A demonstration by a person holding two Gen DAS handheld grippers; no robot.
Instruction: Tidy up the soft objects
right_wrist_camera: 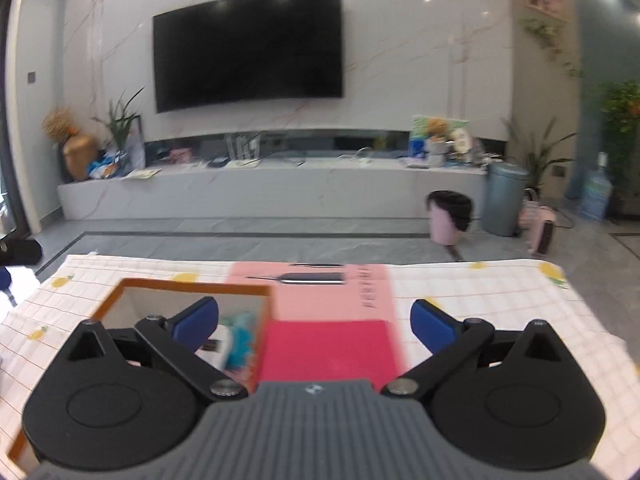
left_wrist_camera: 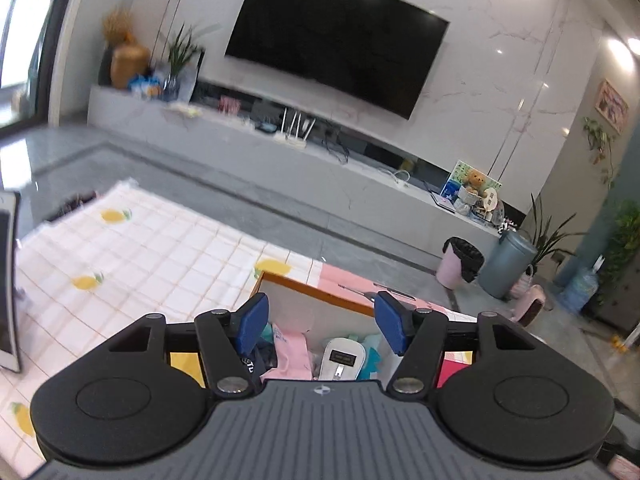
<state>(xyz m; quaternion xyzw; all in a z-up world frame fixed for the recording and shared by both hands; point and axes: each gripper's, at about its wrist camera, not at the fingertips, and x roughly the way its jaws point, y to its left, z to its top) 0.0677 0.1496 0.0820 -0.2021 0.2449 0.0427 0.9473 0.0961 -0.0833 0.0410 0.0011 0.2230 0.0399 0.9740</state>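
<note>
An orange-rimmed box [left_wrist_camera: 312, 292] stands on the checked lemon-print cloth [left_wrist_camera: 132, 256]. Inside lie soft things: a pink garment [left_wrist_camera: 294, 354], a white slipper-like piece [left_wrist_camera: 340, 358], teal fabric [left_wrist_camera: 370, 354] and dark cloth [left_wrist_camera: 260, 354]. My left gripper [left_wrist_camera: 322, 322] hovers above the box, open, nothing between its blue pads. In the right wrist view the same box [right_wrist_camera: 192, 290] sits at the left with a teal item [right_wrist_camera: 240, 344] and a white one [right_wrist_camera: 218, 346] showing. My right gripper [right_wrist_camera: 314, 322] stands wide open and empty over a pink and red box lid [right_wrist_camera: 328, 320].
A white tablet-like slab [left_wrist_camera: 8, 280] leans at the table's left edge. Beyond the table: grey tiled floor, a long TV bench [right_wrist_camera: 260, 188] under a wall TV, a pink bin [right_wrist_camera: 448, 218], a grey-blue bin [right_wrist_camera: 504, 204] and potted plants [right_wrist_camera: 540, 160].
</note>
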